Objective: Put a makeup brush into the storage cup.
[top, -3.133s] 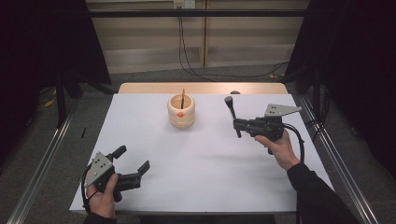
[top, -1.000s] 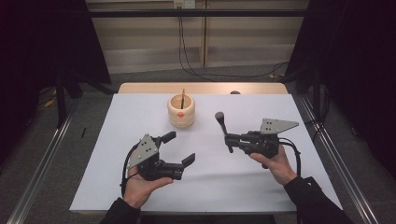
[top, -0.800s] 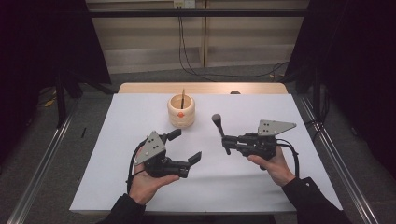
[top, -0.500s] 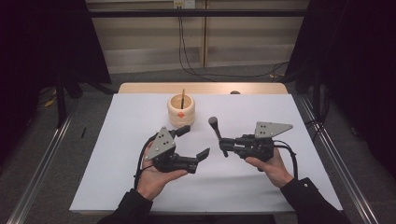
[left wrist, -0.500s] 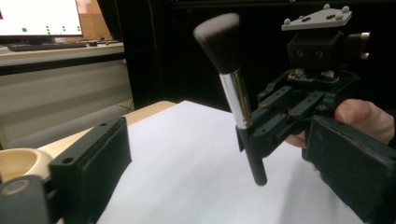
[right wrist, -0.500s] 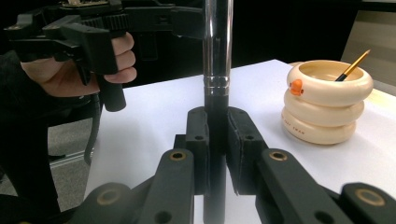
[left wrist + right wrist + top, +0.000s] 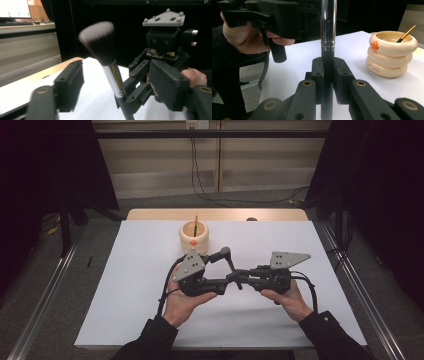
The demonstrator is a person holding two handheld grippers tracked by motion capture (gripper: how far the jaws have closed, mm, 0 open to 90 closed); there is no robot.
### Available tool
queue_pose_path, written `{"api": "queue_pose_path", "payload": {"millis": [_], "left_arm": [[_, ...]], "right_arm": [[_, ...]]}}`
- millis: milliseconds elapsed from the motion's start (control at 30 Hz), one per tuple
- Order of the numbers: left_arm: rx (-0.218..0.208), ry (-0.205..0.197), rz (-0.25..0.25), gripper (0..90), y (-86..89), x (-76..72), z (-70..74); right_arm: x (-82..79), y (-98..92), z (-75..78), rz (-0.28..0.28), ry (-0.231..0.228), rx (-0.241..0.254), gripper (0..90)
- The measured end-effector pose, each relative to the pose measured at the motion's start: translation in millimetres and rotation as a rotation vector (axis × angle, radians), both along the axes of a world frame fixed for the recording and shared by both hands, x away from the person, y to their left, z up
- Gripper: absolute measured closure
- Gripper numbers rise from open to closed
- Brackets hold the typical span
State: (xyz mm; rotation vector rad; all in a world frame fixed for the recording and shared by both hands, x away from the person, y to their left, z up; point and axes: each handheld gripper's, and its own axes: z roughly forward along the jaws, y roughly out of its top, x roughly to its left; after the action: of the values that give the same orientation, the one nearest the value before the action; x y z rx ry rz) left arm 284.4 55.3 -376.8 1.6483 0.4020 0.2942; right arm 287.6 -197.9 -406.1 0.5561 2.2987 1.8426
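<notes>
You hold two grippers over the white table (image 7: 125,285), one in each hand. One makeup brush (image 7: 106,57) is in play.

Right gripper (image 7: 239,279): its two jaws are clamped on the dark handle of the brush. In the right gripper view the pads (image 7: 340,75) press against the handle from both sides, just below the silver ferrule. The brush stands roughly upright from the jaws, slightly tilted, with its bristle head uppermost.

Left gripper (image 7: 225,270): its two jaws stand partly apart, one on each side of the brush. They have just been closing. In the left gripper view the ferrule and bristle head sit between the jaws, with a visible gap on each side; the pads do not press on the brush. Treat this gripper as not yet gripping.

Position: in the high view the two grippers meet nose to nose above the middle of the table, nearer your edge than the far edge. The brush is lifted clear of the surface and held between them.

Other items, counted:
- One cream ring-shaped holder (image 7: 194,237) with an orange duck mark stands on the table beyond the grippers, near the far edge.
- One slim stick (image 7: 195,224) with a golden shaft leans inside the holder.
</notes>
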Motion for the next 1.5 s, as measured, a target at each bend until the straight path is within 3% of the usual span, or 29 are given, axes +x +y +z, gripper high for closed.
{"api": "queue_pose_path", "payload": {"millis": [167, 267, 400, 567, 1267, 1400, 1500], "left_arm": [[0.016, 0.012, 0.0, 42.5, -1.6, 3.4, -1.4], [0.014, 0.053, -0.02, 53.4, 1.1, 4.8, -1.6], [-0.017, 0.069, -0.009, 61.5, 2.0, 7.1, -2.9], [-0.022, 0.093, -0.018, 68.1, 2.4, 7.6, -5.2], [-0.013, 0.113, -0.069, 77.6, 0.5, 7.4, -5.8], [-0.037, 0.137, -0.076, 77.7, 1.4, 9.0, -6.1], [-0.037, 0.13, -0.075, 77.7, 2.2, 9.0, -5.3]], "right_arm": [[0.1, -0.4, -0.2, 0.0, 0.001, 0.001, 80.8], [0.6, -1.6, -0.5, -0.005, 0.0, -0.001, 80.8], [0.9, -0.1, -2.2, 0.002, 0.002, -0.008, 80.8], [0.2, 2.2, -3.4, 0.006, 0.006, -0.008, 80.8], [1.5, 2.0, -6.0, 0.015, 0.007, 0.002, 78.9], [2.2, 0.9, -6.5, 0.008, 0.017, 0.008, 76.8], [2.4, 1.2, -7.0, -0.003, 0.016, 0.004, 73.2]]}}
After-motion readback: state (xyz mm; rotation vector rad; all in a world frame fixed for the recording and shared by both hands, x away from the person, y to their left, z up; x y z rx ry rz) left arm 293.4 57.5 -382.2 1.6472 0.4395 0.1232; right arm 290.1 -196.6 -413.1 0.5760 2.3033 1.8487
